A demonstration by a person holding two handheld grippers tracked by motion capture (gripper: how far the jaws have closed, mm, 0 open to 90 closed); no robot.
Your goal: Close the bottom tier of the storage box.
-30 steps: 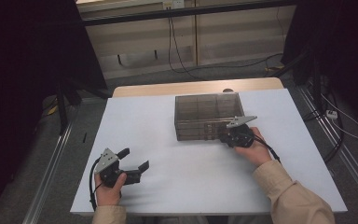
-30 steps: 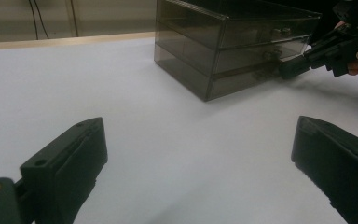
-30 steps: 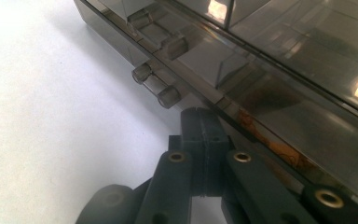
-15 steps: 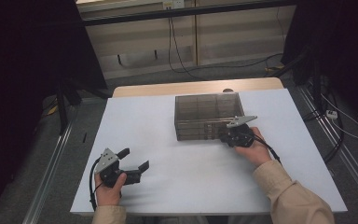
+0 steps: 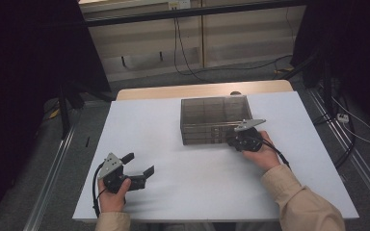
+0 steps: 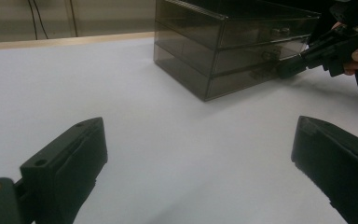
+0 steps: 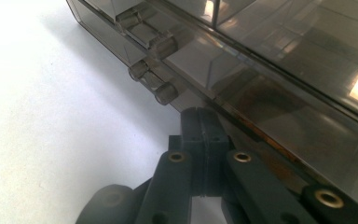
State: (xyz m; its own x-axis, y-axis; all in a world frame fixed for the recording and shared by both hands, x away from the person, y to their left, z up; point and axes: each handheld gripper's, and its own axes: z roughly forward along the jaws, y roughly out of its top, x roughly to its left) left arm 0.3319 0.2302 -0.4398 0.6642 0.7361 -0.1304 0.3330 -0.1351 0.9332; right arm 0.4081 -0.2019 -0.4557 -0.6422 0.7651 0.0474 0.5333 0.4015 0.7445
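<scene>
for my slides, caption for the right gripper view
Right gripper, jaws shut, tips at the front of a smoky clear drawer box on the white table.

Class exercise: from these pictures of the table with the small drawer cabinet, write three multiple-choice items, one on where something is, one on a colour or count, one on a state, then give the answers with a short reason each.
1. Where is the right gripper?
A. At the front of the drawer cabinet
B. At the table's near left corner
C. Resting on top of the cabinet

2. How many drawers are stacked in the cabinet's front?
A. One
B. Three
C. Six

3. How do the jaws of the left gripper stand?
A. Shut on a drawer knob
B. Shut on nothing
C. Open, with nothing between them

Answers:
1 A: the high view shows its tips against the cabinet's front, low down.
2 B: the left gripper view shows three stacked drawer fronts.
3 C: the left gripper view shows both jaws wide apart over the bare white table.
</scene>
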